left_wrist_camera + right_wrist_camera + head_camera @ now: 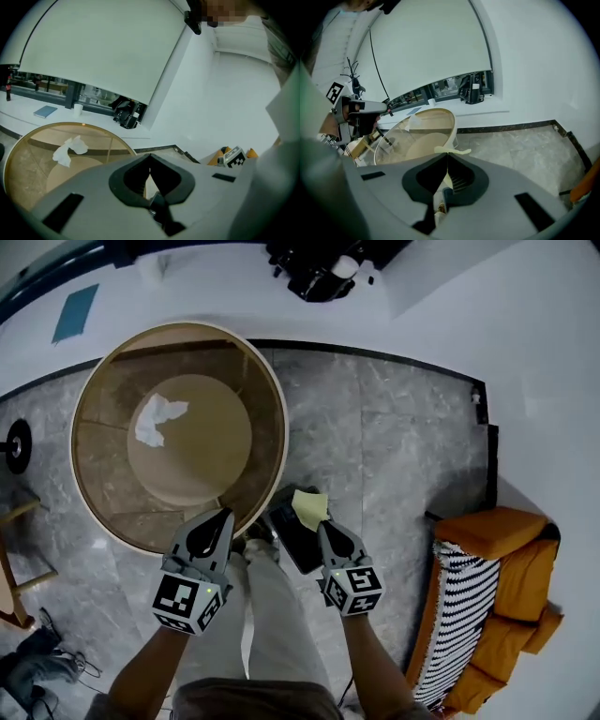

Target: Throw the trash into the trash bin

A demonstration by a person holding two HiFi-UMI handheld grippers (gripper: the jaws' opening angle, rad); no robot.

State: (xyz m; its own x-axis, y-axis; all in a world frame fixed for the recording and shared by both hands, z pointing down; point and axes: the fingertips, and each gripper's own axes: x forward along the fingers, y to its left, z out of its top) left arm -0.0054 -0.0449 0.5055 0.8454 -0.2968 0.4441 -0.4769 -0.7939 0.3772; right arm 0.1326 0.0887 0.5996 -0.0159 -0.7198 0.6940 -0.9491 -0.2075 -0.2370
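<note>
Trash: yellow paper is hanging just beside the trash bin rim.
Right claw: is clamping the paper.
Left claw: is hovering closed, empty, at the bin rim.
Bin mouth: is gaping open.

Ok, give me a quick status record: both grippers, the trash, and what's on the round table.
right gripper: shut on pale yellow paper scrap
left gripper: shut, nothing held
round glass-topped table: crumpled white tissue lies on it
dark object: on the floor below the scrap; may be the bin, cannot tell
trash binned: not yet
</note>
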